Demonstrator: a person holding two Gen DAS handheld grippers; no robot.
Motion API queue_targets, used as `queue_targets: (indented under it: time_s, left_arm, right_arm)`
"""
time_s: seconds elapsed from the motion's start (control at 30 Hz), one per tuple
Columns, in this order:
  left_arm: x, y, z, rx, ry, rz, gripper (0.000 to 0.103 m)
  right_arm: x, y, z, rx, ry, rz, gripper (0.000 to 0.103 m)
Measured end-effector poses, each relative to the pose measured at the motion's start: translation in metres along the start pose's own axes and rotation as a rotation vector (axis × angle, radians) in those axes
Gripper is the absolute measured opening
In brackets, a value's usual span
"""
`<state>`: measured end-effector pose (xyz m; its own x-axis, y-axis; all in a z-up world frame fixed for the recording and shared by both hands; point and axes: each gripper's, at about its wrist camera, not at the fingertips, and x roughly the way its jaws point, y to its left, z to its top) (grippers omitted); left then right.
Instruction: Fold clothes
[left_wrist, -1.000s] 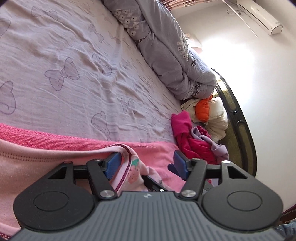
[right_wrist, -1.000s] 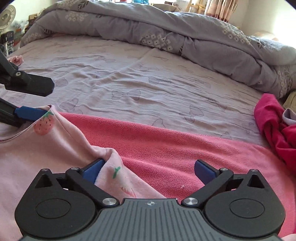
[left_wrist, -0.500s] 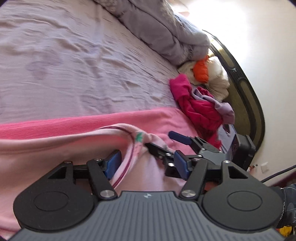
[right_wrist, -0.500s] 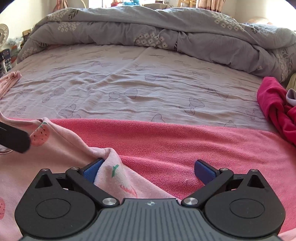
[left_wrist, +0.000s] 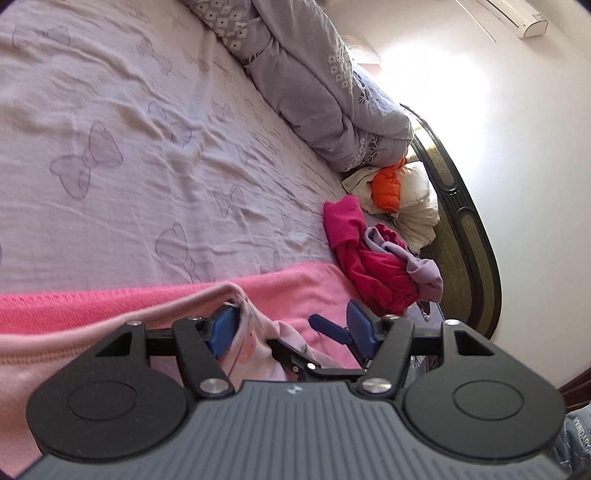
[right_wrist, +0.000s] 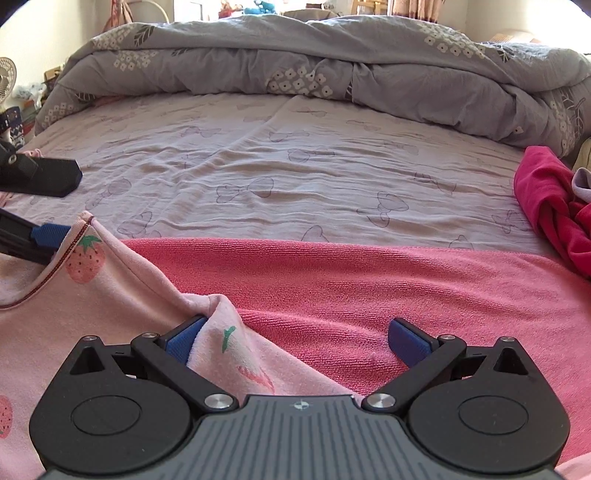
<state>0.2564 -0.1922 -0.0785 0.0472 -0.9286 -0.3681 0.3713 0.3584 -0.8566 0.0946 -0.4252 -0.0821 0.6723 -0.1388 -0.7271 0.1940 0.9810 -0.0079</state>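
A pale pink garment with strawberry prints lies on a bright pink towel at the near edge of the bed. My right gripper stands open over it; a raised fold of the garment leans on its left pad, and the right pad hangs over bare towel. My left gripper is open too, with the garment's piped neckline draped against its left pad. In the right wrist view the left gripper sits at the far left, its lower pad touching the neckline. The right gripper's fingers show between the left gripper's pads.
A lilac bed sheet with bow prints stretches beyond the towel. A rolled grey duvet lies along the far side. A magenta clothes heap and an orange and cream jacket sit by the dark bed frame.
The left wrist view swung toward the clothes heap half a second ago and has swung back. The right wrist view has tilted up slightly. Both jaws stay as wide as before, the garment still against them.
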Motion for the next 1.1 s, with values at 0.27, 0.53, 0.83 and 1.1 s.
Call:
queue_targets:
  time_s: [0.27,0.53,0.83,1.1]
  left_arm:
    - [-0.007,-0.011,0.006,0.086,-0.004,0.15,0.064]
    - [-0.045,-0.048,-0.002,0.284,-0.029,0.302,0.064]
    - [-0.006,-0.062,-0.075,0.47,0.064,0.424,0.062]
    - [0.016,-0.042,-0.029,0.39,-0.156,0.618,0.049]
  right_arm:
    - [0.001,-0.003,-0.002,0.012,-0.003,0.012,0.103]
    - [0.004,-0.005,0.001,0.032,0.003,0.019,0.103]
    - [0.009,-0.007,0.01,0.064,-0.017,0.027,0.103]
    - [-0.075,-0.014,-0.002,-0.007,-0.101,0.039,0.088]
